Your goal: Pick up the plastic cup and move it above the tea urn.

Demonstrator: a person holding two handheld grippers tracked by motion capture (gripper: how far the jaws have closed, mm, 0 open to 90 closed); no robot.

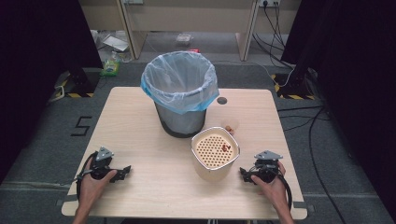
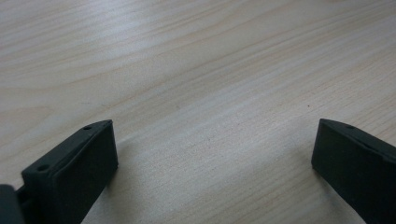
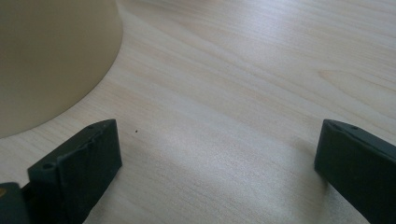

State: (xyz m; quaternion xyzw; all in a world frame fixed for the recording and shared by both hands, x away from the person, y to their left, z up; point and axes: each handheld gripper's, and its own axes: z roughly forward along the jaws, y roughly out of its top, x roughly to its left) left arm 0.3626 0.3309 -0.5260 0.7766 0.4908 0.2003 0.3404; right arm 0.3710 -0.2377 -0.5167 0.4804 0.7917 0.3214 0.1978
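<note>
- Container (image 1: 215, 157): one cream perforated container, mid-table, holding a few reddish bits.
- One lined bin (image 1: 180, 93) behind it.
- Two grippers, left gripper (image 1: 122, 172) and right gripper (image 1: 246, 175): jaws apart, empty.

I note a pale wood-grain table (image 1: 140, 121); grey bin (image 1: 181, 119) with translucent blue-edged liner (image 1: 180, 77); cream container (image 1: 215, 161) beside my black right gripper (image 1: 246, 175), its insert perforated (reddish-brown bits on it).
</note>
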